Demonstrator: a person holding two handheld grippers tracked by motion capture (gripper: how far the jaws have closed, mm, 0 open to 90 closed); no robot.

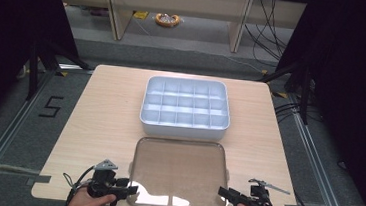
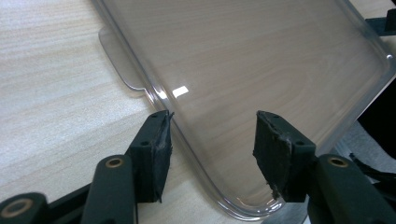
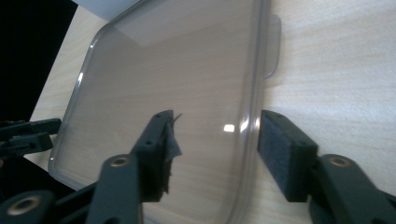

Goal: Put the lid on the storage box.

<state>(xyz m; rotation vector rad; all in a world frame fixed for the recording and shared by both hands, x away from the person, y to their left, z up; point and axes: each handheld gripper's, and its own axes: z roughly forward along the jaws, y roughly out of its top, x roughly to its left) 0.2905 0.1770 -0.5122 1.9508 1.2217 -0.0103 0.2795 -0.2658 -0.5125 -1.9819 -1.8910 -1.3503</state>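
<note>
A clear plastic lid point(image 1: 178, 175) lies flat on the wooden table, just in front of a white compartment box point(image 1: 183, 129). My left gripper point(image 1: 131, 189) is at the lid's front left corner. In the left gripper view its jaws point(image 2: 212, 137) stand apart astride the lid's point(image 2: 243, 60) rim, one pad outside the edge and one over the lid. My right gripper point(image 1: 223, 193) is at the front right corner. Its jaws point(image 3: 217, 140) straddle the lid's point(image 3: 177, 70) right rim the same way, with a gap at each pad.
The box has several empty compartments and stands mid-table. The lid has a small tab on each side point(image 2: 116, 56) point(image 3: 273, 46). Its front edge lies at the table's near edge. Bare wood stretches to the left and right of the box and lid.
</note>
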